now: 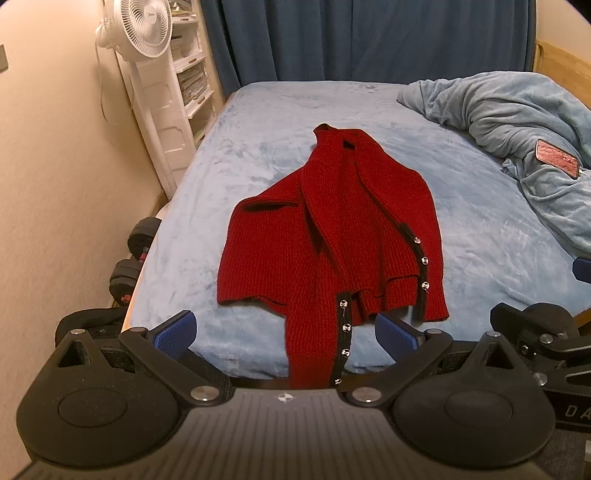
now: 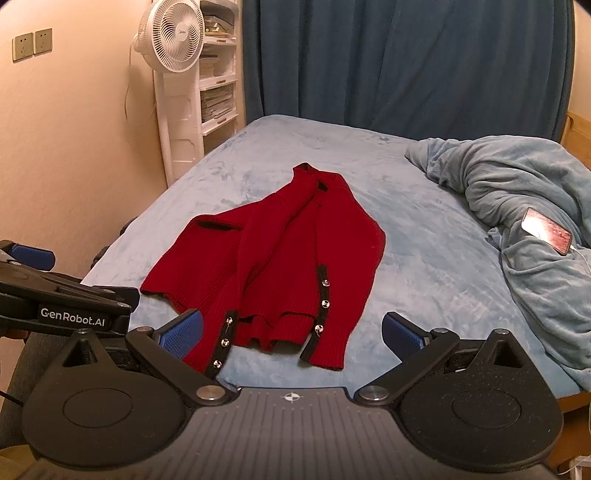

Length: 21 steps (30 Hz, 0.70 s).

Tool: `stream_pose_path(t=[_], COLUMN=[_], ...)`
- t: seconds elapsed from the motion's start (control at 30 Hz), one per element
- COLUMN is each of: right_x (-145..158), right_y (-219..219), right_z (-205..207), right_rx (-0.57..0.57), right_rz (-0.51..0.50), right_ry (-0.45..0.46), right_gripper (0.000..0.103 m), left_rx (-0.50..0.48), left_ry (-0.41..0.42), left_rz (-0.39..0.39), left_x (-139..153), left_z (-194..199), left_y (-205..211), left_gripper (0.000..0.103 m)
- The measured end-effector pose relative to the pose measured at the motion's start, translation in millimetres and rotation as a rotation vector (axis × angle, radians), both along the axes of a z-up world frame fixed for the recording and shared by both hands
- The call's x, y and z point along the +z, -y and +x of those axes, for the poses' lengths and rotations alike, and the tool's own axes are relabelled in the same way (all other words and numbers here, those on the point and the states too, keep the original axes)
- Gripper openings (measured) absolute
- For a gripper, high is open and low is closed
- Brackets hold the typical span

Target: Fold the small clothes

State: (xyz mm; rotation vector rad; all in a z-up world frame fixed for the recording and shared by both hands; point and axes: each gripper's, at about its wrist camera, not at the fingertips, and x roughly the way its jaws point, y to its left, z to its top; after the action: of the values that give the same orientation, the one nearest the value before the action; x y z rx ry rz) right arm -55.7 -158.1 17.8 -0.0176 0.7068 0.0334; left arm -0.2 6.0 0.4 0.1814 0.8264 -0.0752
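Left gripper (image 1: 286, 328) and right gripper (image 2: 291, 330), jaws spread and empty, frame bottom; red cardigan (image 1: 332, 229) lies centre-frame on the bed (image 1: 258, 110). Pinching hem corners squarely should keep the fold even.

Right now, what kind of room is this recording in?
Most likely a bedroom: a bed with a bunched blanket, closed curtains behind it, and a standing fan beside shelves.

You had the cardigan (image 1: 332, 236) lying mid-bed (image 1: 258, 110), the blanket (image 1: 517, 122) heaped to its right, the fan (image 1: 138, 27) and shelves (image 1: 192, 85) standing off the bed's far left.
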Motion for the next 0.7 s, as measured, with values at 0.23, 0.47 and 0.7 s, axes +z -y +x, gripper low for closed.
stream_pose_path(t=[0.23, 0.47, 0.7], right_x=[0.2, 0.1, 0.2], right_y=[-0.3, 1.5, 2.5], right_z=[0.4, 0.2, 0.1], right_rx=[0.001, 0.003, 0.002], right_rz=[-0.001, 0.000, 0.000], right_ry=[0.001, -0.004, -0.007], right_gripper=[0.102, 0.102, 0.102], left_rx=[0.001, -0.001, 0.000], left_ry=[0.001, -0.002, -0.004], left_rz=[0.000, -0.002, -0.002], left_x=[-1.0, -1.6, -2.9], left_z=[-1.0, -0.7, -0.6], left_y=[0.5, 0.1, -0.1], left_gripper=[0.103, 0.103, 0.103])
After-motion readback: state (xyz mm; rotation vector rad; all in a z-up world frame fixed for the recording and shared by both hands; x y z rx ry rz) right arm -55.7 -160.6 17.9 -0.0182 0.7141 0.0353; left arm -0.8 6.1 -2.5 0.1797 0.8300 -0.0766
